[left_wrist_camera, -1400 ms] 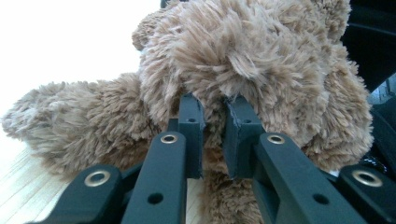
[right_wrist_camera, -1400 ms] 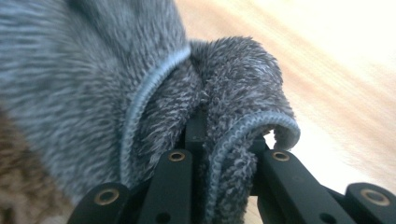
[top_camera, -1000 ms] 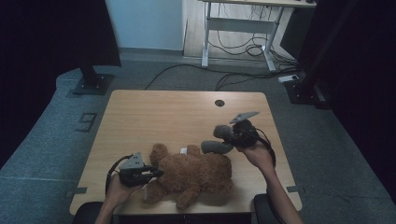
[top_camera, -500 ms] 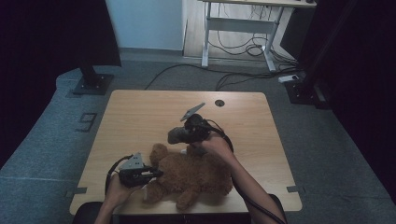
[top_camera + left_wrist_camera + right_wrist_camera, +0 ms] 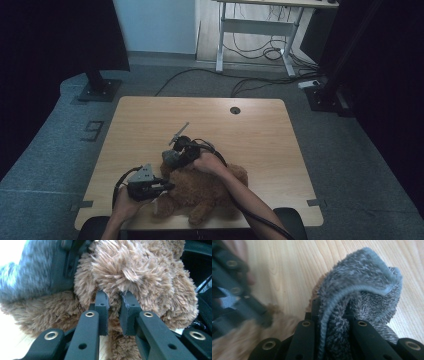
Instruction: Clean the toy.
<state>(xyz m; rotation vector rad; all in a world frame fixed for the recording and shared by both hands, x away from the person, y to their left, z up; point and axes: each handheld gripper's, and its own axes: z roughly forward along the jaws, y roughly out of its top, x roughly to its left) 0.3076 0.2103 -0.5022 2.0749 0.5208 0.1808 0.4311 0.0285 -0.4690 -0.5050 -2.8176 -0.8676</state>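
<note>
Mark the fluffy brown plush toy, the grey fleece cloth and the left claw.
fluffy brown plush toy (image 5: pixel 140 277), left gripper view, on its fur.
grey fleece cloth (image 5: pixel 367 277), right gripper view, on its folded edge.
left claw (image 5: pixel 115 312), left gripper view, between its tips.

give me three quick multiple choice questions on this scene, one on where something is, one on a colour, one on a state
1. Where does the teddy bear lie on the table?
A. far edge
B. near edge, by the person
C. on the floor

2. What colour is the cloth in the right gripper?
A. red
B. yellow
C. grey

3. How is the left gripper?
A. shut on the bear's fur
B. wide open over bare wood
C. lying loose on the table

1 B, the high view shows the bear by the forearms.
2 C, the fleece looks grey.
3 A, both pads pinch brown fur.
</note>
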